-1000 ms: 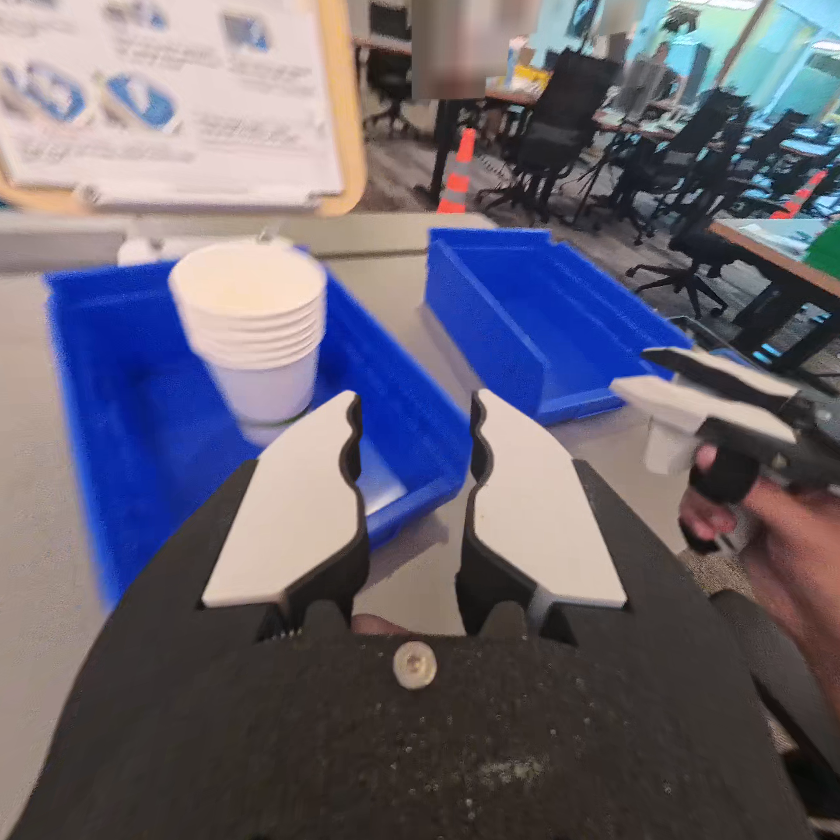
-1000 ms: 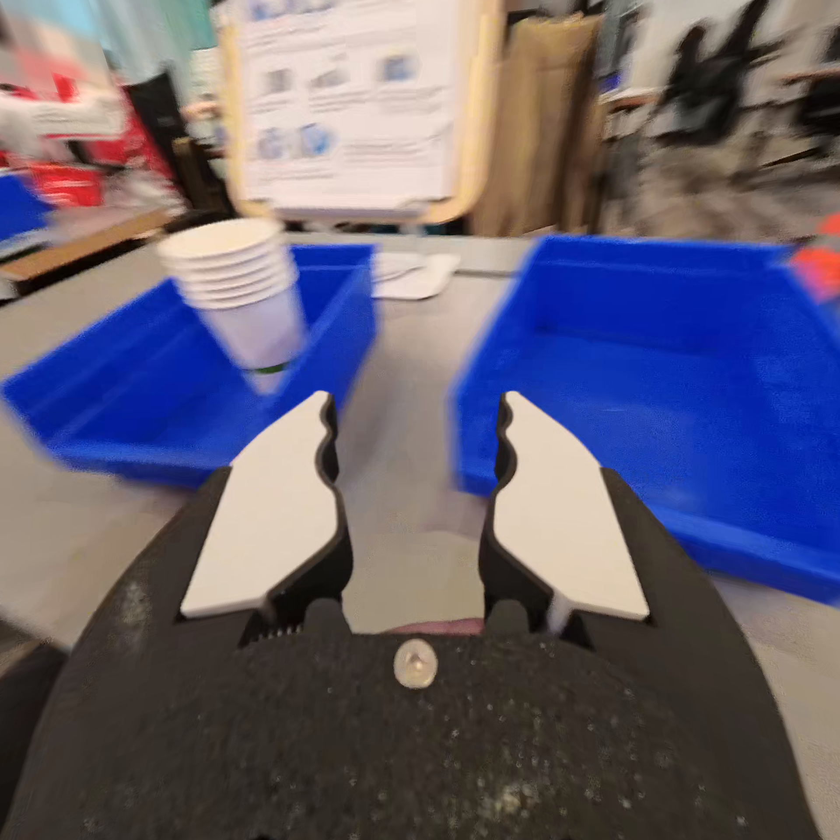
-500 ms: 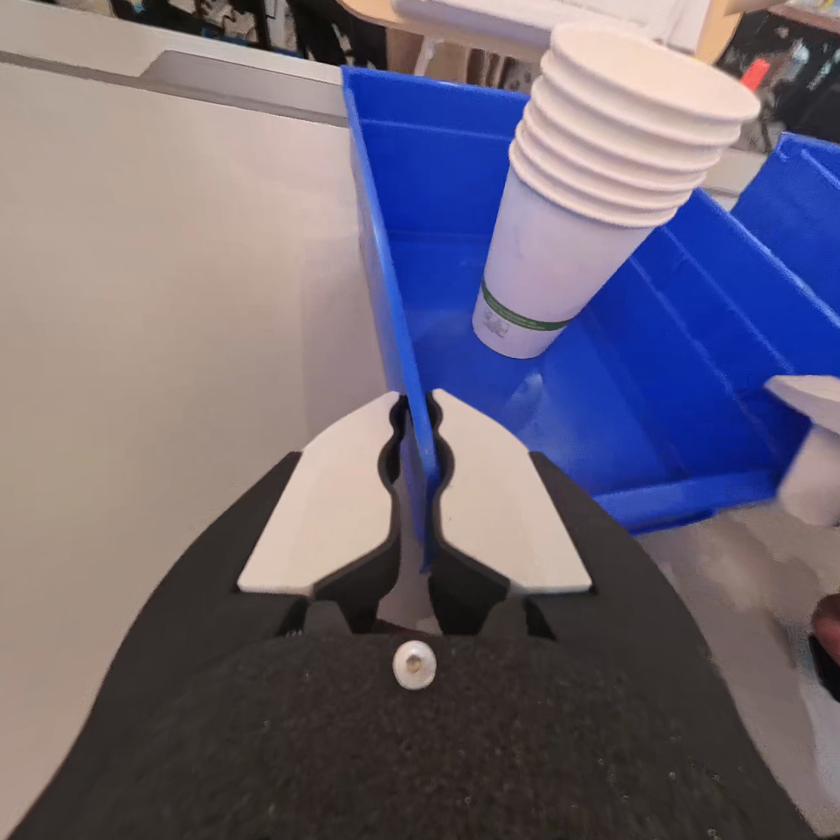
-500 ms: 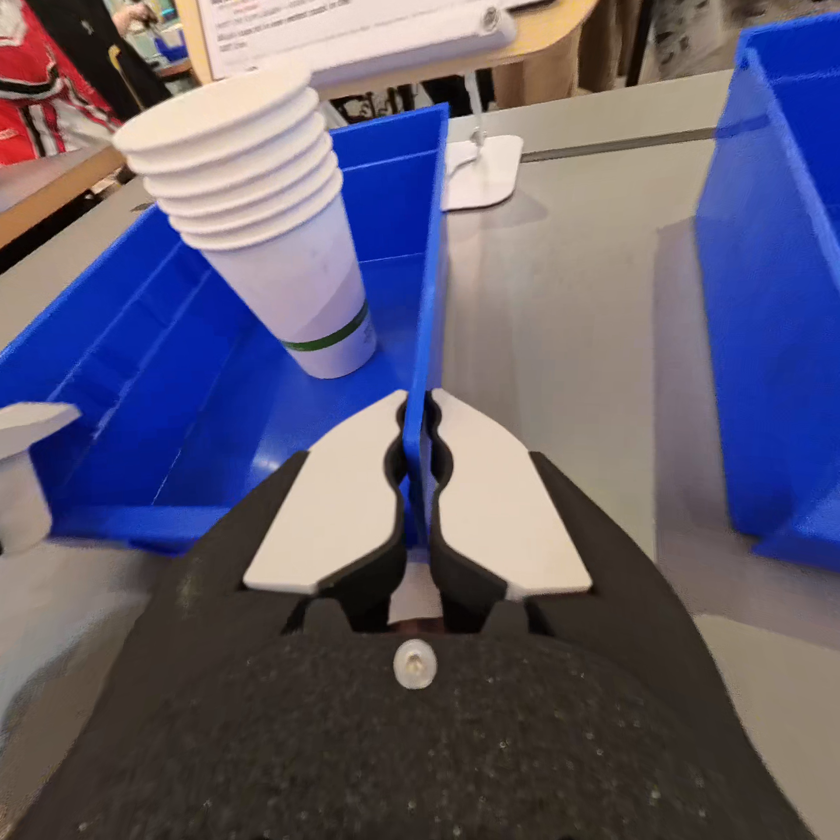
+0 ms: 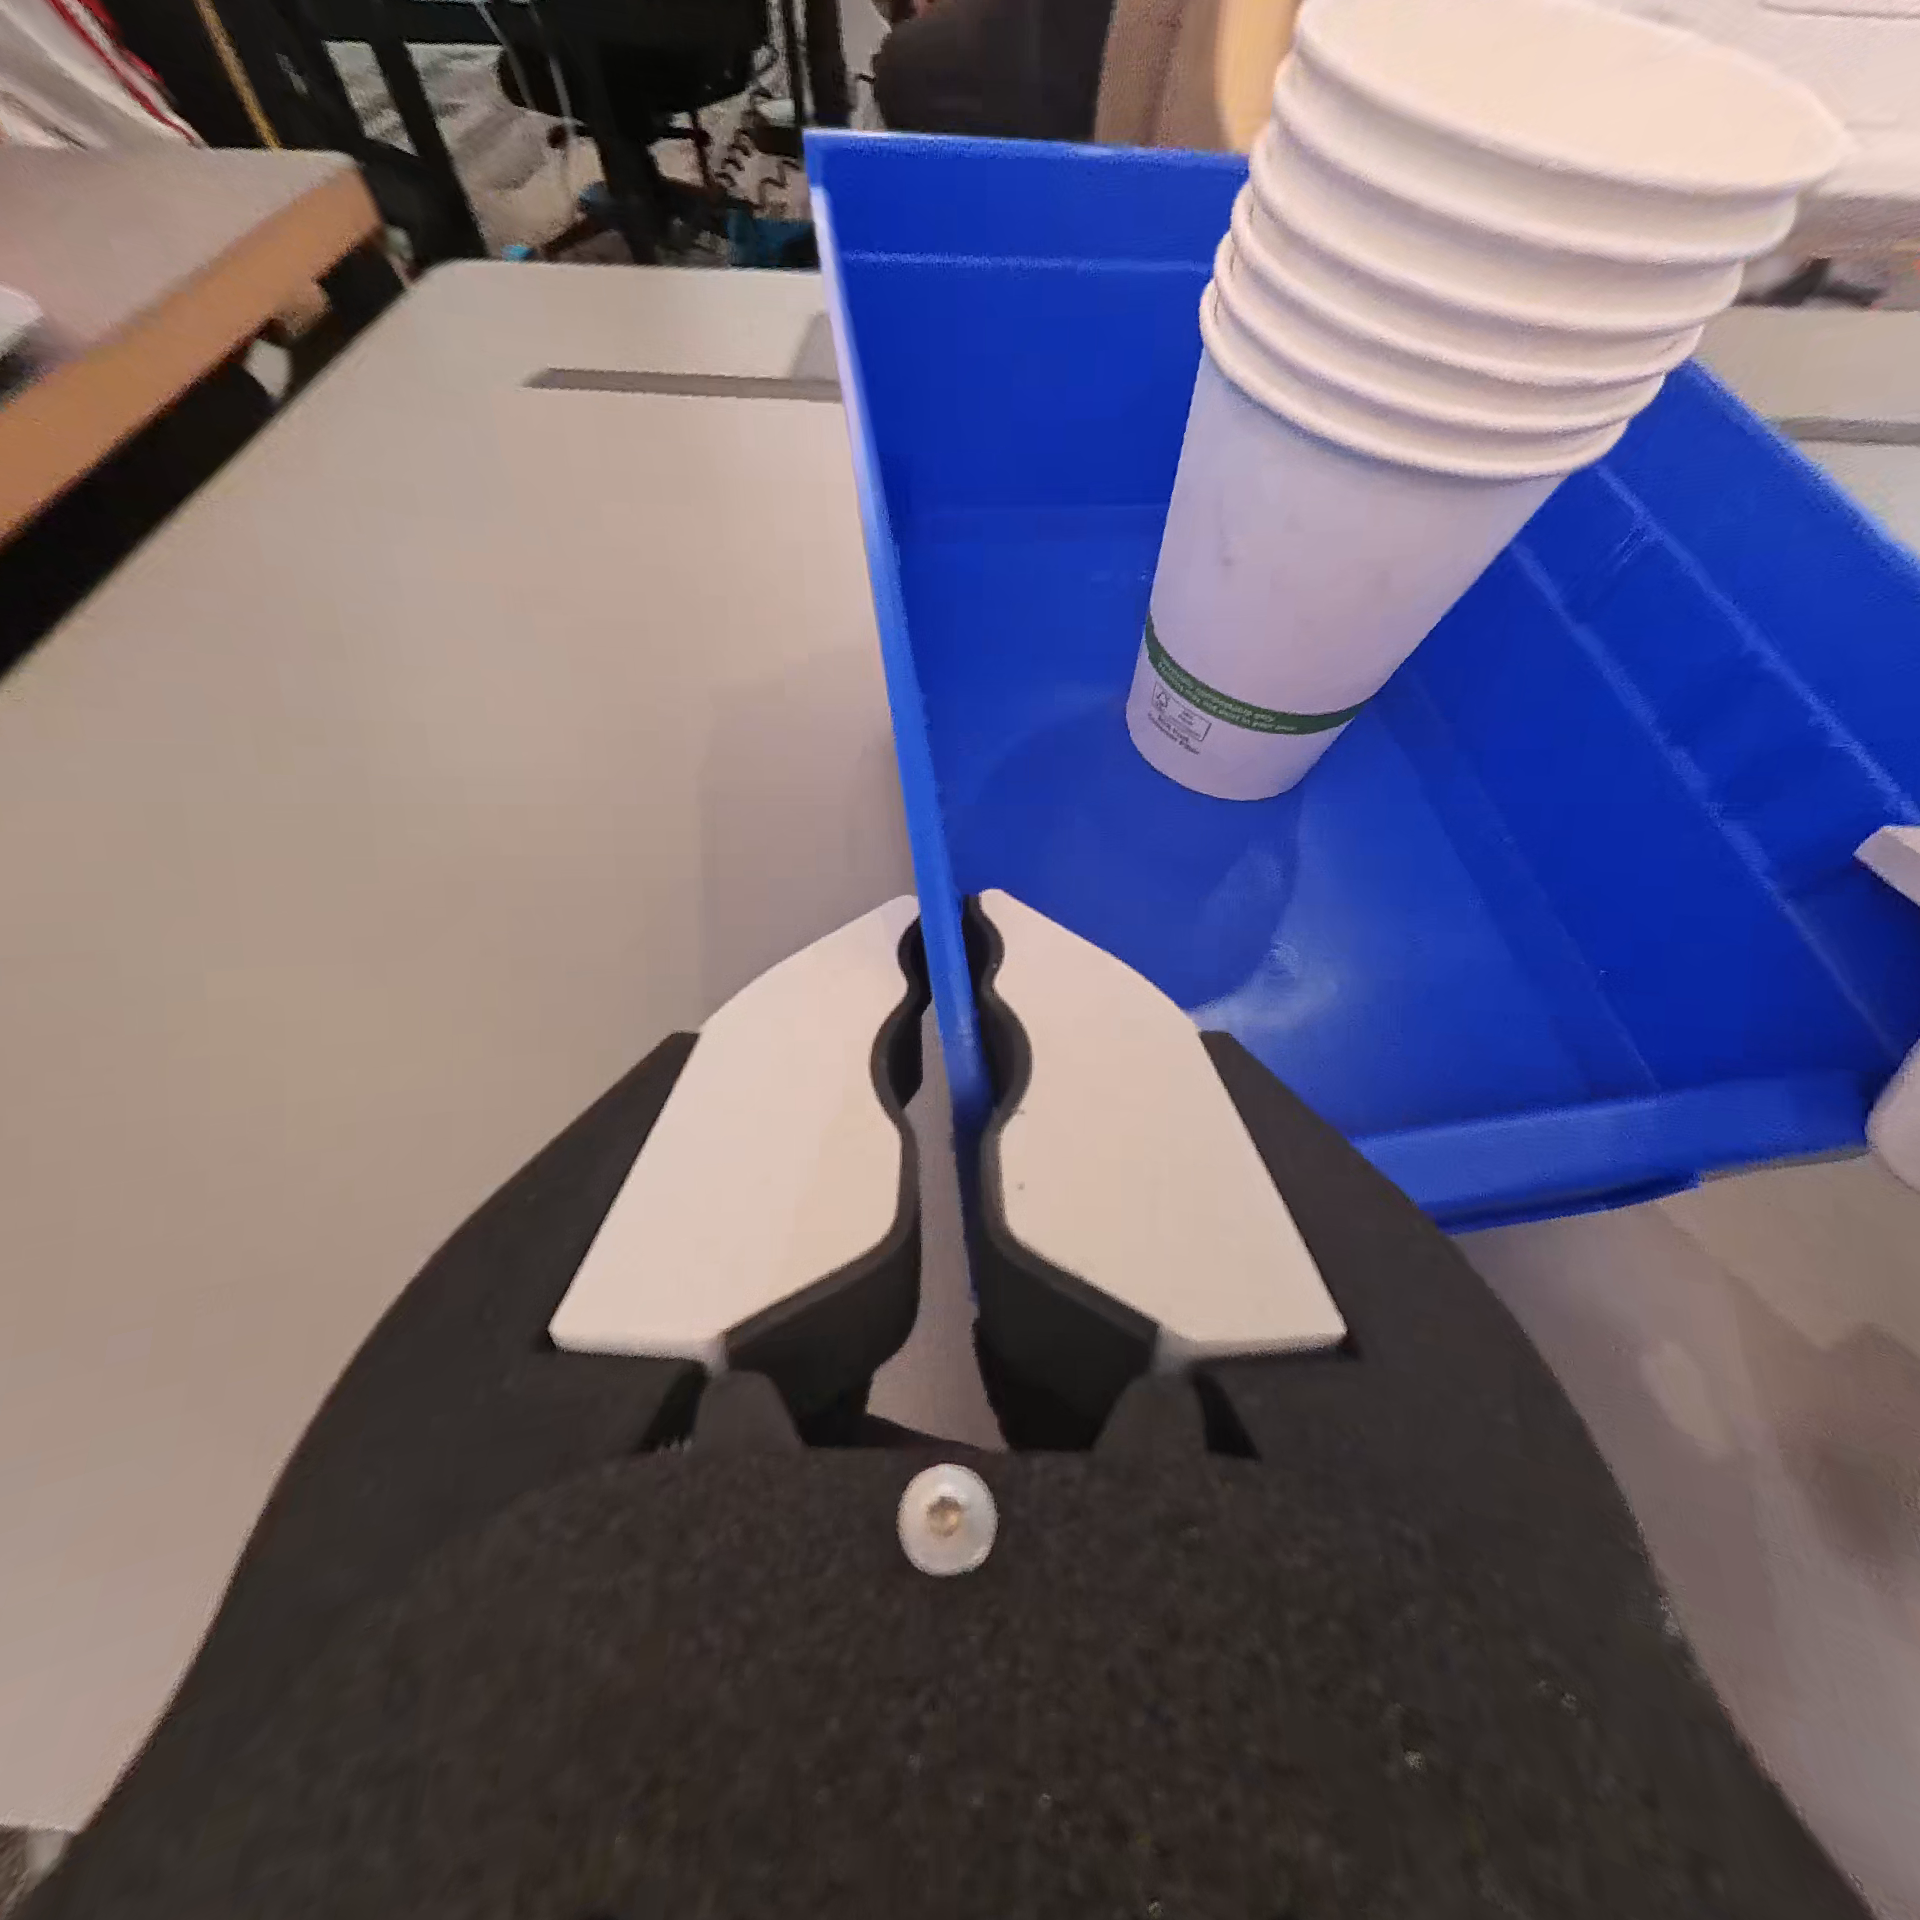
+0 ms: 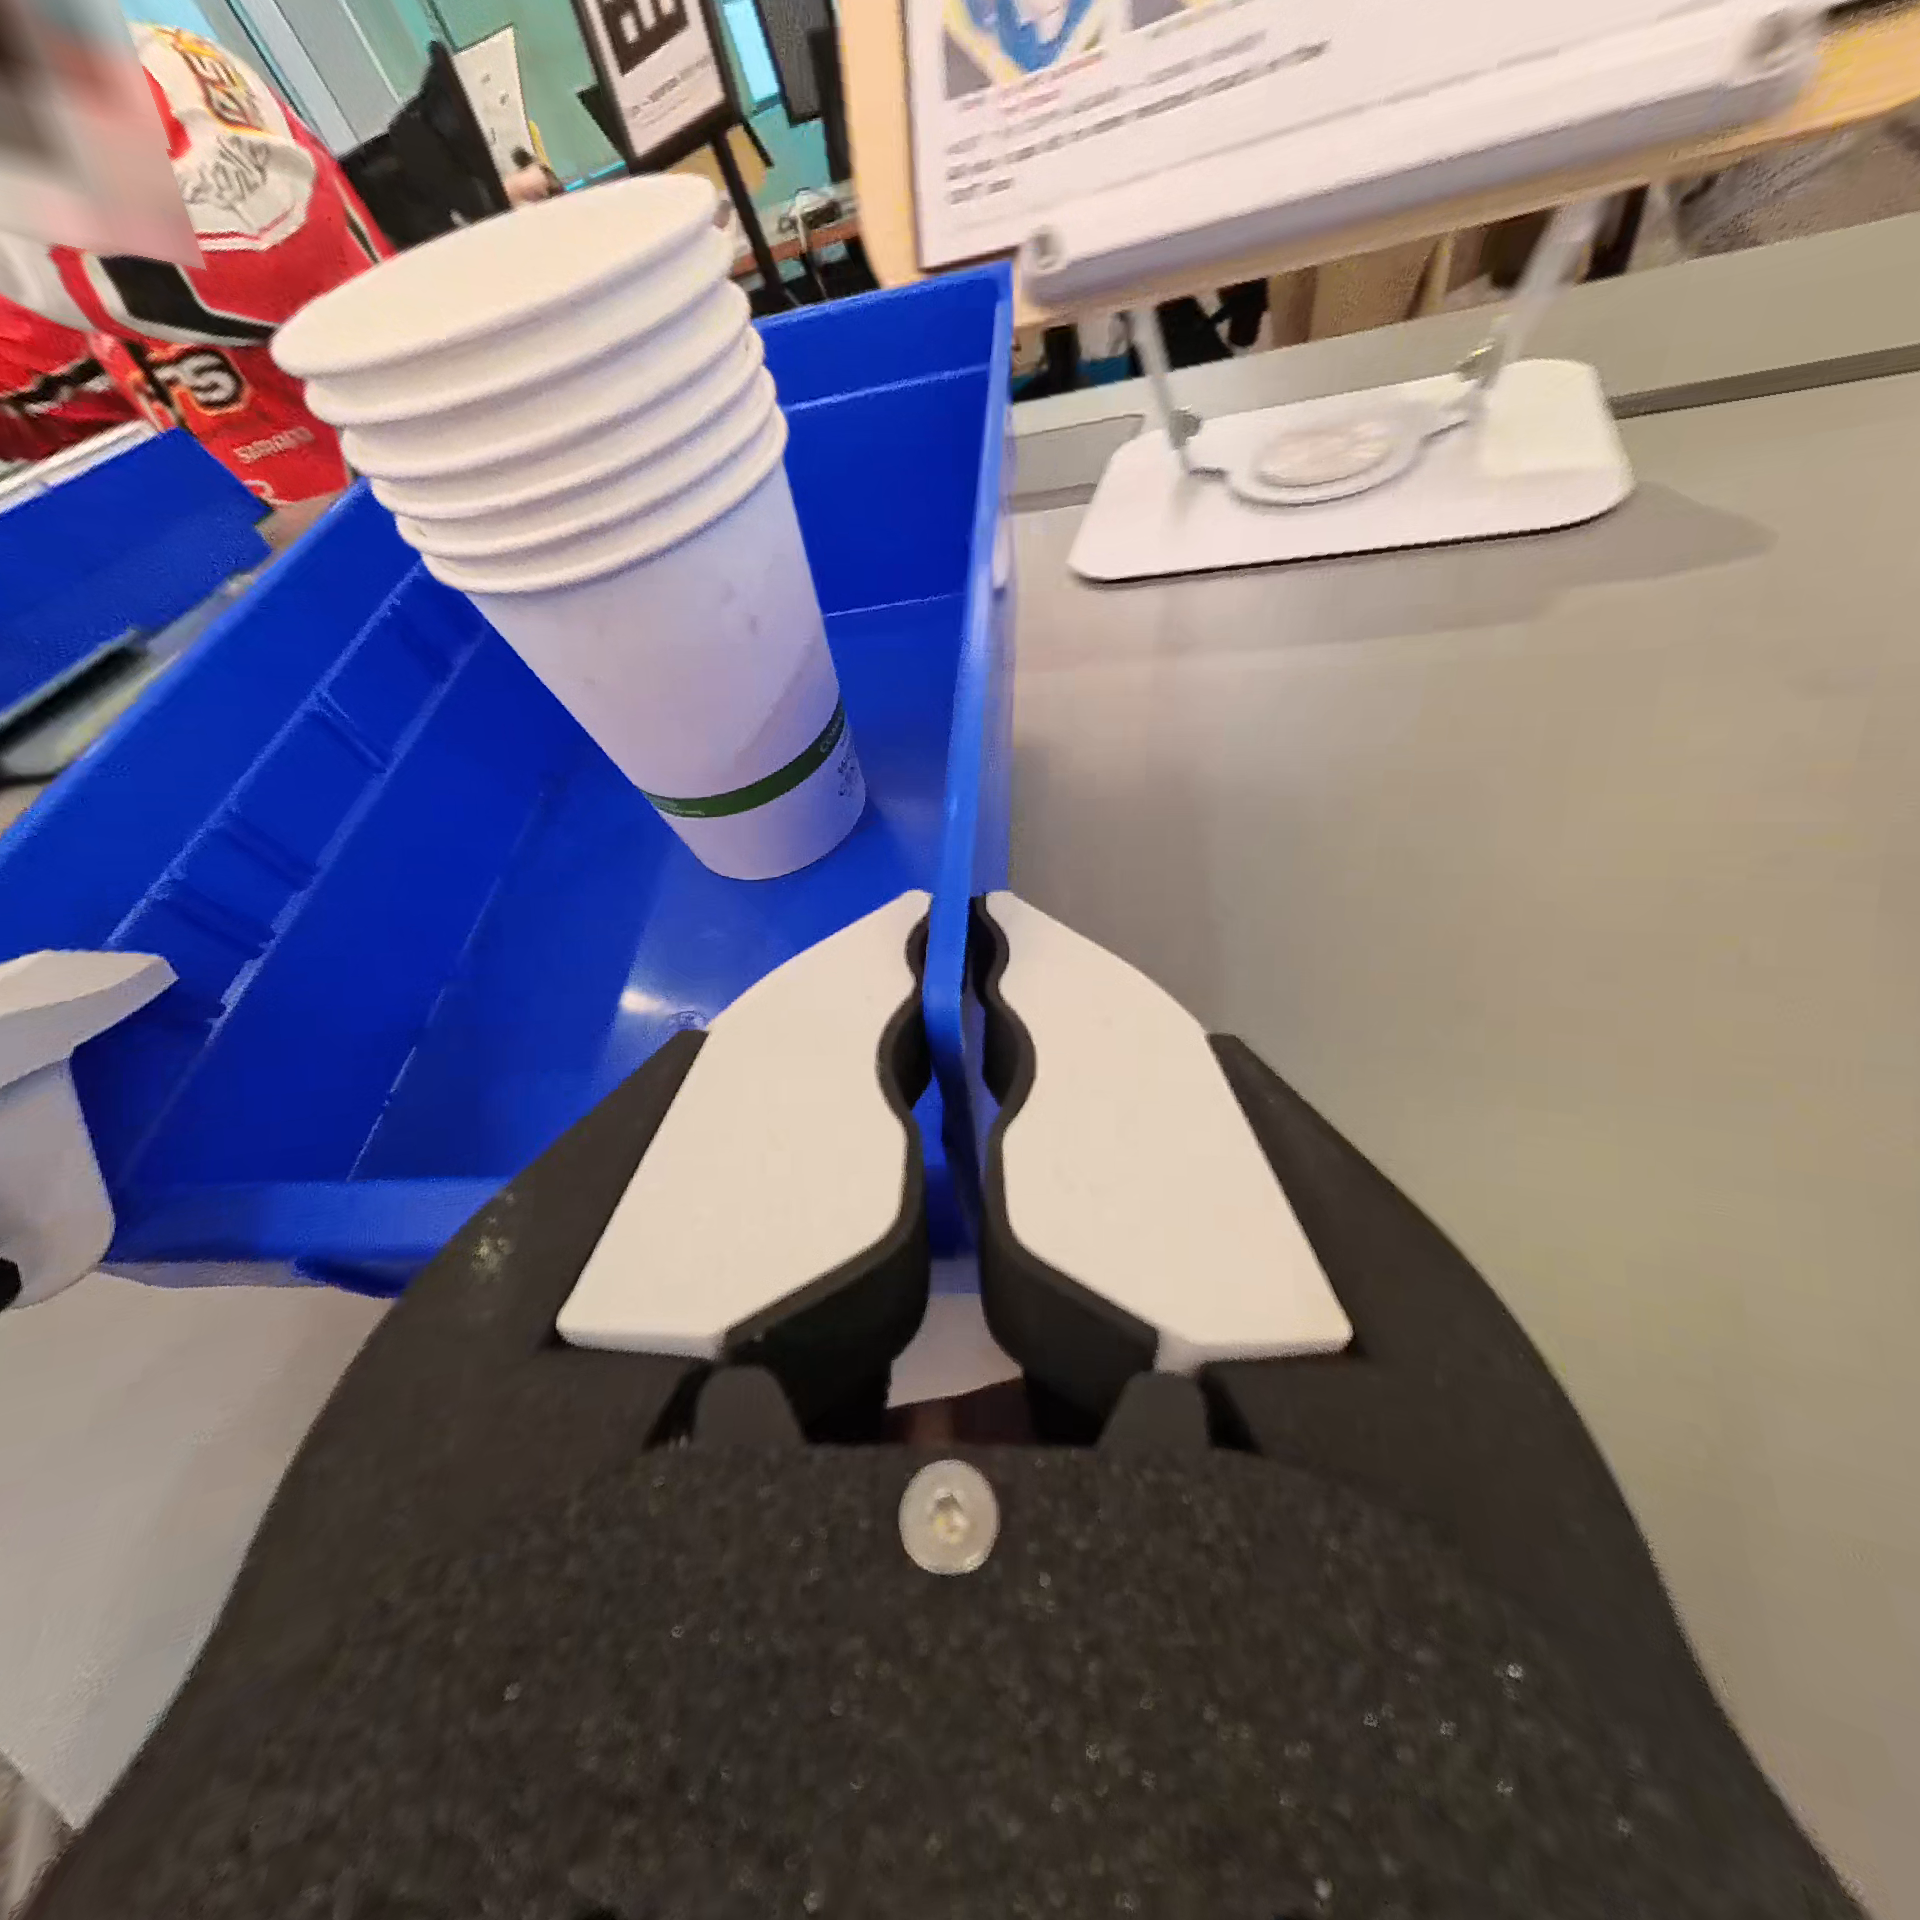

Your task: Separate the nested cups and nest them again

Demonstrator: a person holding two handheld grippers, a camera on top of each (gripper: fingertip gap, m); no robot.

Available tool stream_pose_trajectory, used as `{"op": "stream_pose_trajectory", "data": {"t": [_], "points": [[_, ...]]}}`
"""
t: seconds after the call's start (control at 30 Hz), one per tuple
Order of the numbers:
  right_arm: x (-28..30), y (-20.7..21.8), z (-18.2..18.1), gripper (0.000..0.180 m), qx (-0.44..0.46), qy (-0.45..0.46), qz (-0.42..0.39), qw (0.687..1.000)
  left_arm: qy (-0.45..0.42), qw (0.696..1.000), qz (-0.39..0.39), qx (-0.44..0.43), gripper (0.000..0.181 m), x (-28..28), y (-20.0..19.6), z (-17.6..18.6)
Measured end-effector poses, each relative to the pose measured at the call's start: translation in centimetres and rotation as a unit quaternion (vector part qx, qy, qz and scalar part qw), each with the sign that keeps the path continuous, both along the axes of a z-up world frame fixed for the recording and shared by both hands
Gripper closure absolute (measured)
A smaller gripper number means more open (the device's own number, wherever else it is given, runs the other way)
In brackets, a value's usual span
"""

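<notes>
A stack of several nested white paper cups [image 5: 1403, 395] with a green band near the base stands upright in a blue bin [image 5: 1558, 935]. It also shows in the right wrist view [image 6: 623, 540], inside the same bin [image 6: 364, 883]. My left gripper [image 5: 948, 925] is shut on the bin's left side wall near the front corner. My right gripper [image 6: 951, 914] is shut on the bin's right side wall near the front. The other gripper's white fingertip shows at the right edge of the left wrist view [image 5: 1896, 862] and at the left edge of the right wrist view [image 6: 62, 997].
The bin sits on a grey table [image 5: 416, 727]. A white stand [image 6: 1351, 478] holding a board with sheets stands behind the bin to the right. Another blue bin [image 6: 104, 561] shows at far left. A person in a red top [image 6: 208, 260] is beyond the table.
One second ago both grippers were open in front of the bins. They have since moved to the cup bin's side walls and shut on them. The hold has stayed since half a second ago.
</notes>
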State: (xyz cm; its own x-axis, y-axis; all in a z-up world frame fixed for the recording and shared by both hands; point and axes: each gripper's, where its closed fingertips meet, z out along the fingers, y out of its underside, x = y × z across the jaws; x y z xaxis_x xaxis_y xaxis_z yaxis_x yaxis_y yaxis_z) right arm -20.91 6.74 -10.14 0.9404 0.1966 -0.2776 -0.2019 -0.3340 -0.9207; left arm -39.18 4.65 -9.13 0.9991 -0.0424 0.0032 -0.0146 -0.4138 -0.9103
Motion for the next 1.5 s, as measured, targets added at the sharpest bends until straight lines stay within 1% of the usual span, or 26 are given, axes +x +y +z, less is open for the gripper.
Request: {"op": "stream_pose_trajectory", "data": {"t": [0.1, 0.2, 0.33, 0.4, 0.47, 0.57, 0.6, 0.63, 0.67, 0.7, 0.73, 0.8, 0.83, 0.87, 0.97, 1.07, 1.13, 1.23, 1.33, 1.4, 1.5], "points": [[-4.5, 1.7, 0.1, 0.176, -0.001, 0.009, -0.010, 1.000, 0.012, 1.000, 0.012, -0.001, 0.177, -4.5, 1.6, 0.3], [-8.3, 2.9, -0.1, 0.176, 0.000, -0.004, -0.025, 1.000, 0.023, 1.000, 0.005, -0.016, 0.177, -8.6, 3.5, -0.7], [-12.4, 3.4, -0.5, 0.173, -0.007, -0.041, -0.037, 0.998, -0.020, 0.999, -0.011, -0.037, 0.177, -12.7, 5.6, -2.8], [-13.6, 3.4, -1.2, 0.172, -0.015, -0.047, -0.035, 0.998, -0.037, 0.999, -0.017, -0.033, 0.177, -14.0, 6.3, -3.3], [-14.1, 3.5, -2.1, 0.172, -0.016, -0.046, -0.028, 0.998, -0.032, 0.999, -0.023, -0.026, 0.177, -14.7, 6.7, -3.2], [-14.2, 3.4, -2.1, 0.168, 0.002, -0.056, 0.009, 0.998, -0.041, 0.998, -0.028, -0.029, 0.176, -14.7, 7.1, -3.3], [-14.2, 3.2, -2.1, 0.165, 0.004, -0.059, 0.034, 0.998, -0.047, 0.998, -0.027, -0.027, 0.176, -14.7, 7.2, -3.3], [-13.7, 2.8, -2.1, 0.155, 0.000, -0.055, 0.051, 0.997, -0.048, 0.998, -0.028, -0.026, 0.172, -14.5, 7.1, -3.2], [-12.8, 2.1, -2.0, 0.140, -0.004, -0.048, 0.062, 0.997, -0.046, 0.998, -0.020, -0.025, 0.156, -14.6, 6.8, -3.2], [-12.2, 1.0, -1.9, 0.129, -0.008, -0.047, 0.092, 0.995, -0.042, 0.999, -0.006, -0.025, 0.146, -14.8, 6.3, -3.0], [-11.1, -0.4, -1.9, 0.127, -0.015, -0.053, 0.118, 0.991, -0.039, 0.999, 0.002, -0.022, 0.141, -14.8, 5.6, -2.6], [-8.4, -3.6, -0.9, 0.128, -0.002, -0.057, 0.171, 0.984, -0.035, 0.999, 0.022, 0.001, 0.138, -14.6, 3.5, -1.2], [-6.8, -5.3, -0.5, 0.124, 0.005, -0.065, 0.204, 0.977, -0.037, 0.999, 0.027, 0.014, 0.136, -14.1, 2.3, -0.4], [-4.5, -6.5, -0.1, 0.121, 0.014, -0.083, 0.218, 0.972, -0.043, 0.999, 0.018, 0.023, 0.132, -13.0, 1.2, 0.2], [3.2, -7.8, 1.4, 0.121, 0.024, -0.108, 0.214, 0.971, -0.055, 0.998, -0.026, 0.034, 0.123, -8.2, -1.7, 1.3], [10.4, -8.6, 2.7, 0.119, 0.030, -0.119, 0.196, 0.973, -0.094, 0.991, -0.075, 0.065, 0.119, -2.4, -3.5, 2.6], [14.8, -9.1, 3.3, 0.119, 0.045, -0.138, 0.176, 0.974, -0.126, 0.983, -0.107, 0.083, 0.116, 1.6, -4.5, 3.4], [20.5, -9.4, 3.6, 0.122, 0.077, -0.174, 0.133, 0.973, -0.154, 0.973, -0.149, 0.082, 0.114, 7.2, -5.6, 3.4], [24.0, -9.6, 2.8, 0.122, 0.067, -0.172, 0.102, 0.978, -0.140, 0.973, -0.166, 0.073, 0.113, 10.9, -6.0, 2.6], [24.8, -9.9, 2.7, 0.122, 0.068, -0.145, 0.089, 0.983, -0.122, 0.979, -0.149, 0.069, 0.113, 11.9, -5.8, 2.1], [25.2, -10.1, 3.1, 0.122, 0.086, -0.108, 0.067, 0.988, -0.130, 0.979, -0.137, 0.077, 0.113, 13.4, -5.3, 2.3]]}}
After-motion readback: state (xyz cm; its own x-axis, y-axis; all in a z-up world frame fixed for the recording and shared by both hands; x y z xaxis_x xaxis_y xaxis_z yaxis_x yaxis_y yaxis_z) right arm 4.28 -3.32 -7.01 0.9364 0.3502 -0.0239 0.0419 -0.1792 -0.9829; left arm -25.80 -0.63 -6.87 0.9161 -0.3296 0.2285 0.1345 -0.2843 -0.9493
